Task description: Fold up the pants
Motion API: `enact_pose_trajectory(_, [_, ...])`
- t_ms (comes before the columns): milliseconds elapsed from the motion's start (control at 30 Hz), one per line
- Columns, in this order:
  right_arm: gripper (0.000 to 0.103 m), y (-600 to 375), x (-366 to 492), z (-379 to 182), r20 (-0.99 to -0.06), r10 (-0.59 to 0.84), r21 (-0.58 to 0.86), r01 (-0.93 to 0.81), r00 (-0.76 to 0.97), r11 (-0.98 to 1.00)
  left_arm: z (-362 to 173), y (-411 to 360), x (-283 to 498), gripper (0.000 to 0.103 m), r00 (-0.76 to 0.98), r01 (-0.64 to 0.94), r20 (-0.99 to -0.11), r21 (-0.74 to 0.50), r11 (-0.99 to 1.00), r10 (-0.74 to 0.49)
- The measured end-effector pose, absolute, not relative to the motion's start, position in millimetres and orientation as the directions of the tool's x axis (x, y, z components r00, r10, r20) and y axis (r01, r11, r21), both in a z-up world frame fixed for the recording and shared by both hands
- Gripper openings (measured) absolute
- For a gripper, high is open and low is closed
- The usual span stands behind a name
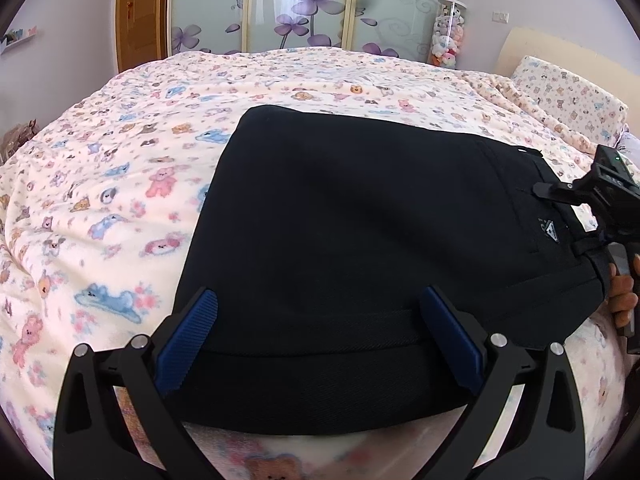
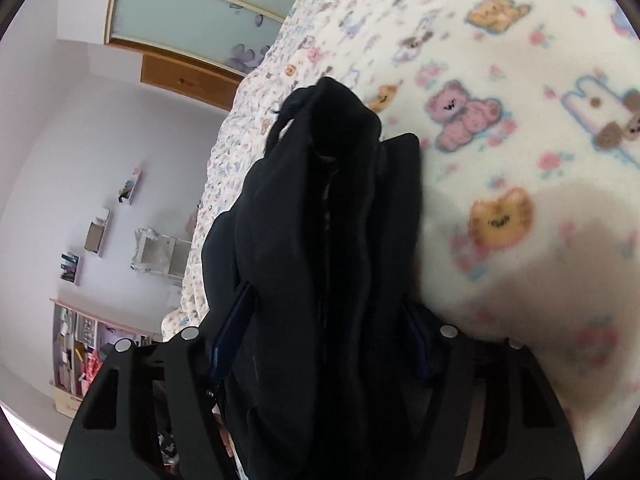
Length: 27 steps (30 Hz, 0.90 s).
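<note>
The black pants [image 1: 360, 232] lie folded in a broad flat stack on the teddy-bear blanket [image 1: 120, 184]. My left gripper [image 1: 316, 336] is open, its blue pads either side of the near folded edge, just above the cloth. My right gripper [image 1: 600, 196] shows at the right edge of the left wrist view, at the waistband end with the small logo patch [image 1: 550, 232]. In the right wrist view the right gripper [image 2: 320, 344] is shut on a thick bunch of the black pants [image 2: 320, 208], which fills the space between its fingers and hides the pads.
The bed runs to sliding wardrobe doors [image 1: 304, 4] with purple flowers. A pillow [image 1: 568, 96] and headboard are at the far right. A clear tube of plush toys [image 1: 448, 32] stands by the wall. Wall shelves [image 2: 96, 236] and a cluttered desk show left.
</note>
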State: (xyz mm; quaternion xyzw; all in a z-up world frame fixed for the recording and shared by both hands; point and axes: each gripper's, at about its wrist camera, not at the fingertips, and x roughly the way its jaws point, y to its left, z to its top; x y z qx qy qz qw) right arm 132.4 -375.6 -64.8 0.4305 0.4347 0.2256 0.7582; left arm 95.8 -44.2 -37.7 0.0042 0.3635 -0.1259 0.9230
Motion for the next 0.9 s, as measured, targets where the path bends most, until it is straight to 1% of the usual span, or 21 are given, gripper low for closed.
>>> enact_pose_trajectory(67, [0.045,-379.7,128.3,-70.9,-0.4,0.752,0.892,0.033,0.525,0.451,-37.7,-44.1,95.9,0.101,0.704,0.236,-0.672,-0.086,0.968,-0.231])
enact_pose_trajectory(100, [0.041,-377.5,128.9,-68.9,-0.393,0.753,0.893,0.025,0.528,0.449,-37.9,-43.5,96.1,0.101,0.702,0.236,-0.672,-0.09,0.967,-0.234])
enact_pose_trajectory(200, [0.036,-372.9,125.2,-57.8,-0.401,0.739,0.872,-0.022,0.541,0.489,-38.0,-41.5,96.3,0.101,0.699,0.237,-0.673,-0.101,0.966,-0.242])
enact_pose_trajectory(267, [0.034,-368.1,120.4,-44.7,-0.39,0.734,0.858,-0.07,0.556,0.509,-37.9,-40.6,97.3,0.101,0.696,0.234,-0.675,-0.107,0.966,-0.244])
enact_pose_trajectory(367, [0.033,-358.6,114.2,-25.1,-0.377,0.728,0.836,-0.127,0.572,0.533,-36.8,-37.4,96.9,0.101,0.695,0.231,-0.673,-0.124,0.965,-0.253])
enact_pose_trajectory(467, [0.033,-336.6,108.1,3.6,-0.354,0.742,0.795,-0.235,0.57,0.56,-29.9,-28.5,93.6,0.101,0.709,0.223,-0.647,-0.173,0.959,-0.282])
enact_pose_trajectory(500, [0.033,-325.3,103.0,15.8,-0.358,0.744,0.766,-0.278,0.564,0.579,-23.6,-21.8,91.6,0.101,0.713,0.226,-0.627,-0.216,0.95,-0.313])
enact_pose_trajectory(567, [0.033,-313.2,105.7,25.6,-0.369,0.741,0.736,-0.31,0.561,0.602,-9.7,-10.7,89.3,0.101,0.731,0.236,-0.582,-0.274,0.932,-0.356])
enact_pose_trajectory(600, [0.033,-309.5,105.5,29.1,-0.388,0.728,0.713,-0.316,0.565,0.625,-0.8,-4.5,88.6,0.101,0.745,0.24,-0.556,-0.292,0.926,-0.368])
enact_pose_trajectory(667, [0.033,-310.3,113.0,26.4,-0.402,0.717,0.711,-0.299,0.57,0.636,17.8,7.7,92.7,0.101,0.774,0.23,-0.527,-0.283,0.931,-0.351])
enact_pose_trajectory(733, [0.033,-319.0,117.2,17.8,-0.396,0.719,0.739,-0.266,0.571,0.618,29.6,18.8,106.2,0.101,0.782,0.208,-0.538,-0.25,0.946,-0.314])
enact_pose_trajectory(800, [0.033,-323.8,121.9,12.3,-0.395,0.719,0.755,-0.245,0.572,0.609,31.2,28.6,121.1,0.101,0.768,0.194,-0.559,-0.261,0.946,-0.312])
enact_pose_trajectory(900, [0.033,-324.0,122.5,8.9,-0.402,0.717,0.752,-0.242,0.569,0.613,20.1,45.8,152.8,0.101,0.687,0.19,-0.605,-0.384,0.903,-0.402])
